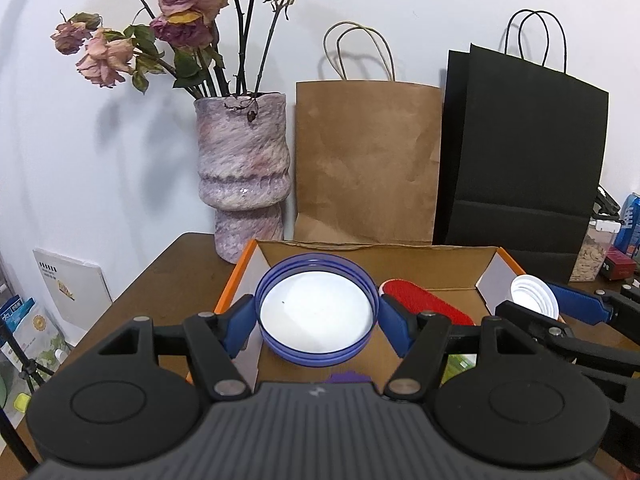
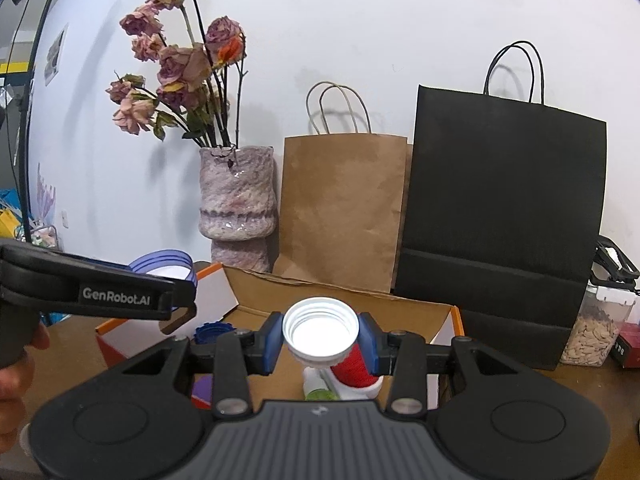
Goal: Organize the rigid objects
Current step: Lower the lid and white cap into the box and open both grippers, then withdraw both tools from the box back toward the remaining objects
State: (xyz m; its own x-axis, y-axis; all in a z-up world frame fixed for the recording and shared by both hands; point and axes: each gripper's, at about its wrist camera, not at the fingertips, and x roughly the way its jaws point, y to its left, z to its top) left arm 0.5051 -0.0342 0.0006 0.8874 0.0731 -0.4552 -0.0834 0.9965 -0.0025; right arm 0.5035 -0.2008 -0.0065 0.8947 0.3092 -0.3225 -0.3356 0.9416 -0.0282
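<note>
My left gripper (image 1: 316, 316) is shut on a wide blue lid (image 1: 316, 312) with a white inside, held above the open cardboard box (image 1: 376, 252). My right gripper (image 2: 322, 338) is shut on a smaller white threaded lid (image 2: 320, 330), also over the box. In the left wrist view the white lid (image 1: 534, 294) and the right gripper show at the right. In the right wrist view the blue lid (image 2: 168, 266) shows at the left behind the left gripper's arm. A red brush (image 1: 424, 306) lies in the box, and a dark blue cap (image 2: 212, 332) and something purple (image 2: 204, 390) lie there too.
A mottled pink vase (image 1: 244, 172) with dried roses stands behind the box at the left. A brown paper bag (image 1: 366, 160) and a black paper bag (image 1: 524, 152) lean on the wall. A clear container of nuts (image 2: 596, 330) stands at the right on the brown table (image 1: 160, 280).
</note>
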